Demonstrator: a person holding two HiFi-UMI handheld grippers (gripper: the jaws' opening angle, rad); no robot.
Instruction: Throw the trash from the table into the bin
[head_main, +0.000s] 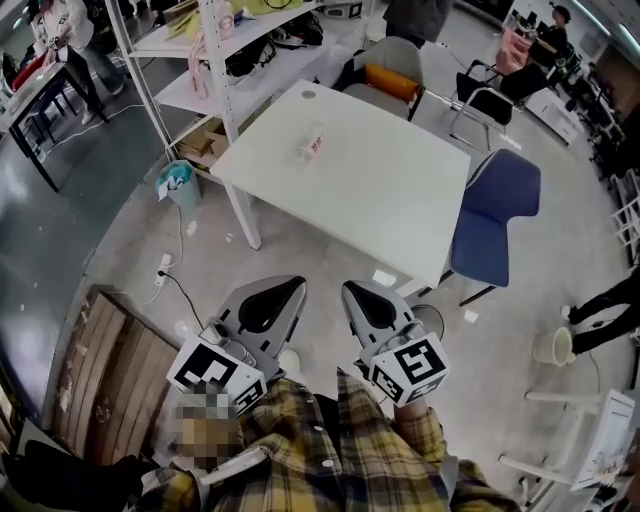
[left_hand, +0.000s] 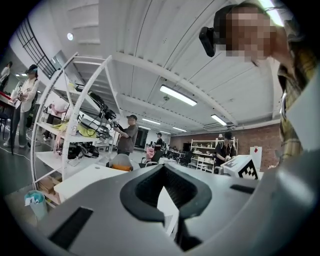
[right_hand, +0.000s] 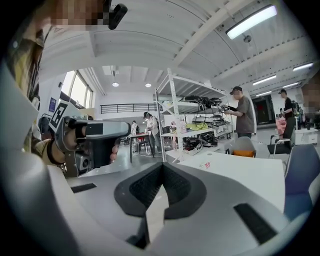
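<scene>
Grey polished concrete floors a busy workshop, with white metal shelving (head_main: 190, 92) at the back and a white bench (head_main: 400, 215) standing in the open, its top smooth and flat on thin white legs. On the far half of that top lies the trash (head_main: 312, 143), alone and well apart from every edge. It is a small pale lump with red print, seemingly clear crinkled plastic, though it is too small to tell a wrapper from a little bottle. I judge it very light, soft and slick, likely to skid on the smooth top or crush flat, so a pinch across its middle, low to the surface, looks safest. The bin (head_main: 178, 183), a small round teal tub with a loose liner, sits on the floor off the bench's left corner, near the shelving. A blue padded chair (head_main: 497, 205) stands at the right side. The left claw (head_main: 285, 292) and right claw (head_main: 360, 295), matte grey plastic with ribbed dark pads, are both clenched on nothing, short of the bench.
</scene>
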